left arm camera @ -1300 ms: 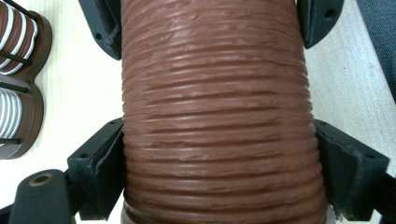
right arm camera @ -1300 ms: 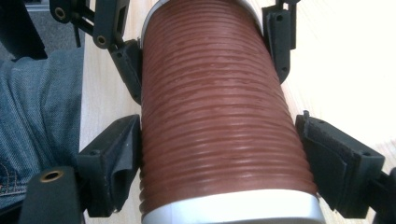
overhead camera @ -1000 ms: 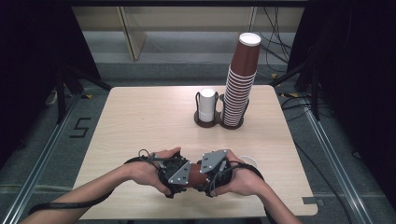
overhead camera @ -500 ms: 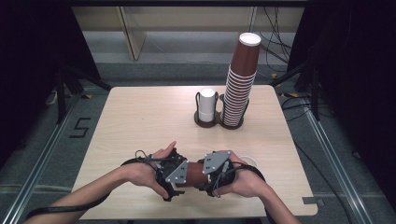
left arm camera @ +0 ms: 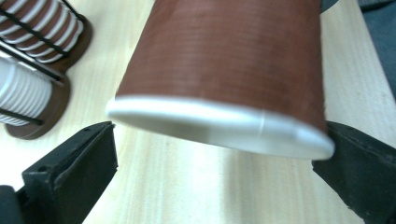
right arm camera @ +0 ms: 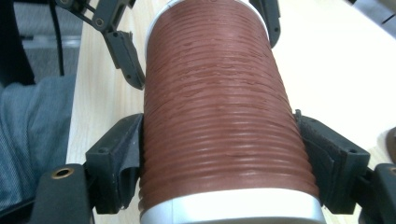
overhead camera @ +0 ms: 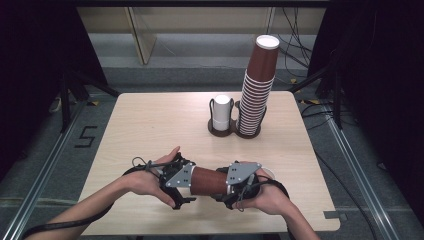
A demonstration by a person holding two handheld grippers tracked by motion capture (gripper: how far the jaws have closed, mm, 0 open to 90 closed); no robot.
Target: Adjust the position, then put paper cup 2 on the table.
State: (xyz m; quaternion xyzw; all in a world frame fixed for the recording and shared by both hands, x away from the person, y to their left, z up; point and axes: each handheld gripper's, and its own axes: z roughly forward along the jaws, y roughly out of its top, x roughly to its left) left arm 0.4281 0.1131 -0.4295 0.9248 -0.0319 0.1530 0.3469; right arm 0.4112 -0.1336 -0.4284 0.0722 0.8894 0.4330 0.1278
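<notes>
Pale wooden table (overhead camera: 150,130) carries a tall stack of brown cups (overhead camera: 256,90) beside shorter white cups (overhead camera: 221,112) at its far side, while near its front edge the right gripper (overhead camera: 231,187) clamps a sideways brown cup bundle (overhead camera: 210,181) and the left gripper (overhead camera: 181,186) straddles its end with jaws spread wide.
</notes>
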